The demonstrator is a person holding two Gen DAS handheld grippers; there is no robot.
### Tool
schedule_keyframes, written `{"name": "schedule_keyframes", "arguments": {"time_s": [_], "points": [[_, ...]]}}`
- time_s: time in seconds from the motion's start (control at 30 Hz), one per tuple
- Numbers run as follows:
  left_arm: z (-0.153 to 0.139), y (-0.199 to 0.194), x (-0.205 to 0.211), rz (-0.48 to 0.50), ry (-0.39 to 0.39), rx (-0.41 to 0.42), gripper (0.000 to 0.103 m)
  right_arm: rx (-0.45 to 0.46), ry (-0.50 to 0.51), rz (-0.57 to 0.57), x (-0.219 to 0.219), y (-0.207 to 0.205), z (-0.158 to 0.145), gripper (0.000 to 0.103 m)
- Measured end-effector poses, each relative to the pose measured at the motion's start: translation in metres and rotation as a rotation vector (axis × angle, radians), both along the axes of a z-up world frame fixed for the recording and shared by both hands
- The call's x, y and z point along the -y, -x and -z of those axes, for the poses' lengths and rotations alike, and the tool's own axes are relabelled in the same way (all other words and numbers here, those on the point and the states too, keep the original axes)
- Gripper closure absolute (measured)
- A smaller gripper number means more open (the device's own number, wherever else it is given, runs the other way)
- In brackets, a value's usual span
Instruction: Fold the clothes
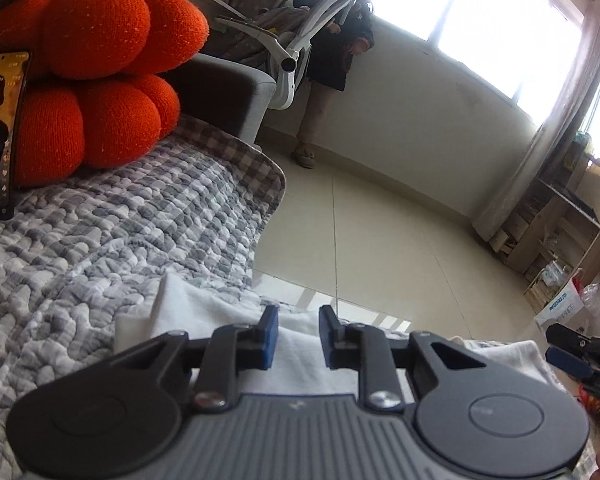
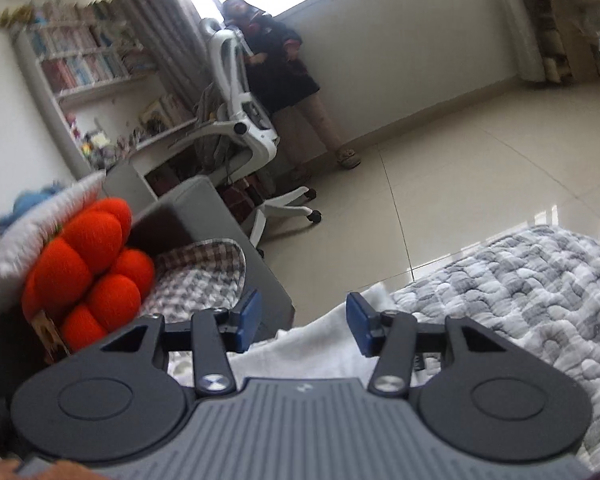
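Left gripper (image 1: 298, 334) low over a white garment (image 1: 220, 316), jaws a narrow gap apart, blue pads clear of the cloth, nothing between them. The garment lies bunched on the grey-and-white quilted cover (image 1: 100, 240) near the cover's edge, partly under the gripper body. At the far right of the left wrist view, the right gripper's blue-tipped fingers show, tilted, beside the same white cloth. Right gripper (image 2: 303, 322) jaws stand wider apart, empty; the white garment (image 2: 320, 344) sits below and just ahead of them, its edge meeting the quilted cover (image 2: 520, 288) to the right. A bit of a hand shows at the bottom left corner of the right wrist view, blurred. Further on, a phone (image 1: 0, 132) with a lit screen leans upright against a pile of orange knitted cushions (image 1: 100, 60), standing on the cover. Behind the cushions, a grey sofa arm (image 1: 236, 92) and a checked cloth (image 2: 204, 276) draped at its foot. Beyond, pale tiled floor (image 1: 380, 220). A white office chair (image 2: 244, 120) stands past the sofa, a person in a dark top (image 2: 276, 68) standing behind it against the wall. Bookshelves (image 2: 84, 64) to the left of the chair; bright window (image 1: 500, 32) and curtain (image 1: 540, 140) at the back. Right wrist view somewhat blurred.
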State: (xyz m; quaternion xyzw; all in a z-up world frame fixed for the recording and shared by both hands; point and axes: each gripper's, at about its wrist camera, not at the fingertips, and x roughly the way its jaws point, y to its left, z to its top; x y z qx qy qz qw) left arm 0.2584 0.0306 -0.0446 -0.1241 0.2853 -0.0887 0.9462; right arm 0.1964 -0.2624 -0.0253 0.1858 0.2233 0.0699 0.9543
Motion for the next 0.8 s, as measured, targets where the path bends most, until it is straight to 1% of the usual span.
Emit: {"name": "schedule_keyframes", "arguments": {"time_s": [0.03,0.07,0.1,0.13,0.17,0.2,0.23,0.27,0.33,0.37,0.47,0.53,0.57,0.6,0.63,0.67,0.7,0.73,0.8], "points": [[0.003,-0.001,0.002,-0.013,-0.038,0.008,0.090,0.008,0.067,-0.010,-0.012,-0.002,0.004,0.052],[0.005,-0.001,0.003,-0.028,-0.077,0.016,0.092,0.019,0.134,-0.011,-0.022,-0.005,0.009,0.052],[0.009,-0.002,0.002,-0.036,-0.097,0.025,0.096,0.022,0.188,-0.002,-0.028,-0.008,0.014,0.052],[0.012,-0.003,0.000,-0.042,-0.106,0.030,0.100,0.015,0.221,0.013,-0.029,-0.012,0.021,0.052],[0.015,-0.004,-0.003,-0.043,-0.109,0.037,0.100,-0.013,0.231,0.031,-0.025,-0.017,0.028,0.054],[0.016,-0.003,-0.006,-0.039,-0.099,0.043,0.100,-0.045,0.237,0.051,-0.020,-0.022,0.035,0.059],[0.017,-0.002,-0.009,-0.034,-0.087,0.049,0.100,-0.081,0.203,0.064,-0.011,-0.025,0.040,0.065],[0.017,0.000,-0.011,-0.030,-0.074,0.055,0.100,-0.088,0.167,0.071,-0.003,-0.025,0.041,0.073],[0.018,0.002,-0.017,-0.021,-0.049,0.068,0.100,-0.087,0.100,0.081,0.013,-0.024,0.042,0.078],[0.017,0.005,-0.021,-0.017,-0.024,0.073,0.100,-0.084,0.086,0.091,0.018,-0.020,0.042,0.078],[0.014,0.019,-0.033,-0.028,-0.018,0.094,0.100,-0.071,0.029,0.077,0.027,-0.007,0.039,0.077],[0.011,0.030,-0.042,-0.031,-0.013,0.102,0.098,-0.066,0.022,0.069,0.027,0.001,0.031,0.075],[0.009,0.034,-0.046,-0.027,0.002,0.094,0.097,-0.064,0.019,0.065,0.028,0.005,0.028,0.072],[0.006,0.037,-0.049,-0.020,0.017,0.081,0.092,-0.062,0.017,0.061,0.028,0.010,0.024,0.069],[0.002,0.040,-0.051,-0.013,0.032,0.068,0.081,-0.060,0.014,0.058,0.028,0.014,0.020,0.059],[-0.002,0.043,-0.054,-0.005,0.047,0.055,0.074,-0.060,0.017,0.068,0.028,0.016,0.017,0.043],[-0.005,0.046,-0.054,0.005,0.047,0.056,0.062,-0.060,0.022,0.083,0.028,0.018,0.013,0.037],[-0.009,0.049,-0.053,0.016,0.043,0.061,0.055,-0.063,0.035,0.095,0.029,0.020,0.011,0.035],[-0.013,0.053,-0.051,0.023,0.014,0.048,0.053,-0.081,0.060,0.107,0.031,0.021,0.009,0.035]]}}
